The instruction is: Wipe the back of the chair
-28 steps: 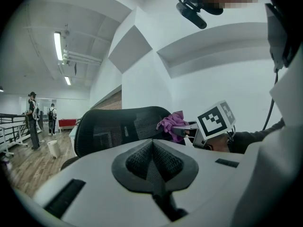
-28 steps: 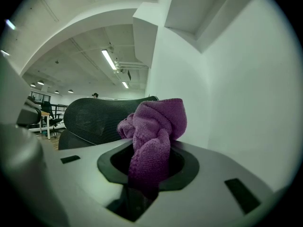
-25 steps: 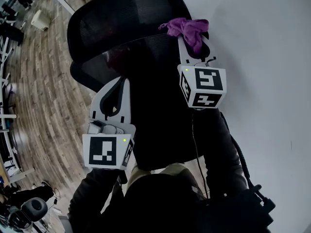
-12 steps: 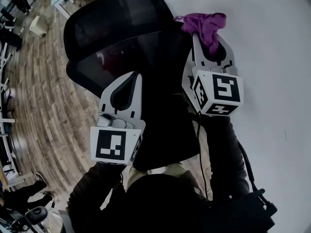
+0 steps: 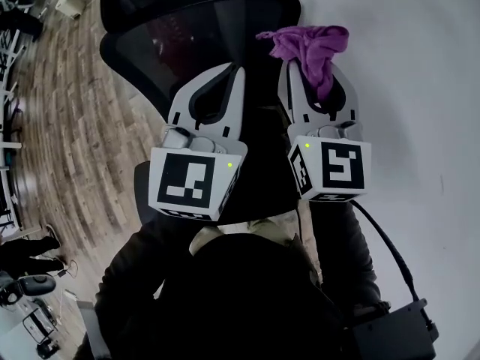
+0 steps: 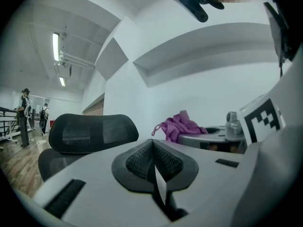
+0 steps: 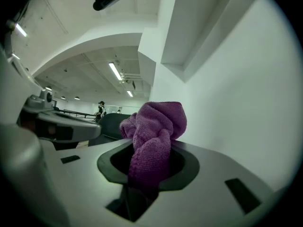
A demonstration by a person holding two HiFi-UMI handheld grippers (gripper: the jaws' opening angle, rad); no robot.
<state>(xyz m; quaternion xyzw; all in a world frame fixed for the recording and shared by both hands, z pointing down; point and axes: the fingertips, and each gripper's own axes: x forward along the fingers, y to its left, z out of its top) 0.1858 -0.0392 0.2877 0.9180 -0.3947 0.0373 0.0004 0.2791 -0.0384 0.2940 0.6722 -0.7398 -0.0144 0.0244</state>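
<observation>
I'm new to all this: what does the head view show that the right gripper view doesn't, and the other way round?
Only the head view: the person's dark sleeves and the marker cubes on the grippers. Only the right gripper view: ceiling lights and a distant standing person. Both: the purple cloth clamped in the right gripper, and the black chair back.

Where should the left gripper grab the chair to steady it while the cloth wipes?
Probably the upper rim of the headrest, approached from the near side: it is a thin curved edge nearest the left gripper, whose shut jaws must open first. The right gripper holds the purple cloth.
</observation>
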